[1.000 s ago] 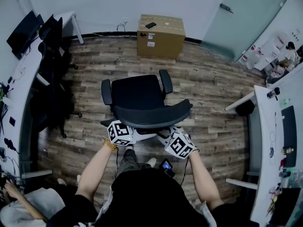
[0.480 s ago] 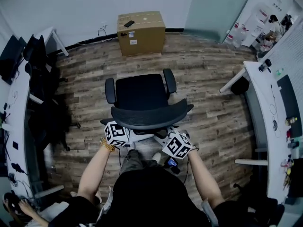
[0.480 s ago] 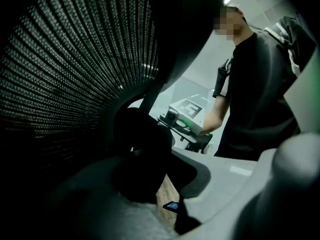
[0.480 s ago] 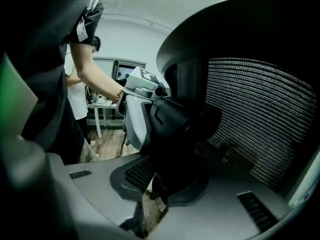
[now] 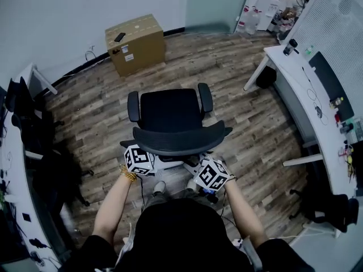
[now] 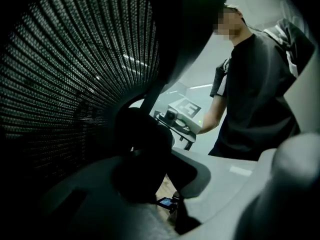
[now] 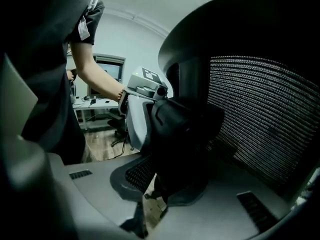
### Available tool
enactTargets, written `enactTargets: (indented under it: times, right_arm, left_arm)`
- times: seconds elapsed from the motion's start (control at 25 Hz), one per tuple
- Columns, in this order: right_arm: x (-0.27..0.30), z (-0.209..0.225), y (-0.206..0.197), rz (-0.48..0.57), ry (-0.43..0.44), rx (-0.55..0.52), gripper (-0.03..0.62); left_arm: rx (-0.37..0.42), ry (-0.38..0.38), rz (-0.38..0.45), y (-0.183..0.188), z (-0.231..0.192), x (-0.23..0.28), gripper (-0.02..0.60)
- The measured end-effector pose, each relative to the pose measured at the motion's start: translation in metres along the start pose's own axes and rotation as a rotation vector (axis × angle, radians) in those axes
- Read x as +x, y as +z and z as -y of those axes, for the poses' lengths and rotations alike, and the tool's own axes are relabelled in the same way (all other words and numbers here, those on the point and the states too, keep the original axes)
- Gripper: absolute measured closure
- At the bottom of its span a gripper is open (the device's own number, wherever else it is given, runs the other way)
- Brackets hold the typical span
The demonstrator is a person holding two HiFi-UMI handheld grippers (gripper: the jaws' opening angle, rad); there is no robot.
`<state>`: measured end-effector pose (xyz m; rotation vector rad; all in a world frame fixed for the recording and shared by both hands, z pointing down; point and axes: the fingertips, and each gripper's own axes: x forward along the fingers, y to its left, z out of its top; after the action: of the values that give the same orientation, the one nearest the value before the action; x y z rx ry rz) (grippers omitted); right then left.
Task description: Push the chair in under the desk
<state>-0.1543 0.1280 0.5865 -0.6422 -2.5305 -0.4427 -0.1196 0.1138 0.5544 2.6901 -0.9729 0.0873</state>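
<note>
The chair [image 5: 170,111] stands mid-room on the wooden floor [image 5: 249,129]. Its seat faces twelve o'clock and its curved backrest [image 5: 180,141] runs across from nine to three. Both grippers are at six o'clock of it, behind the backrest. The left gripper [image 6: 150,184] pinches the dark back frame, and the right gripper [image 7: 170,184], whose jaws have just been closing, pinches it too. The white worktop [image 5: 295,78] lies at about three o'clock, well apart, so the chair likely needs swinging that way. Only bare floor lies between. A cardboard box [image 5: 135,41] sits at eleven.
</note>
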Motion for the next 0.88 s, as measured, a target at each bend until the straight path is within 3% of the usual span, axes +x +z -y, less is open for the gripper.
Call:
enactTargets:
  times: [0.44,0.88]
  right_arm:
    - [0.007,0.020,-0.005,-0.062,-0.268,0.158,0.536]
    - [-0.018,0.038,-0.026,-0.123,-0.491,0.284,0.536]
  left_arm:
    - [0.051,-0.251,-0.039,0.000,-0.011,-0.007,0.528]
    - [0.127,-0.377,-0.030,0.003,-0.018,0.020,0.527]
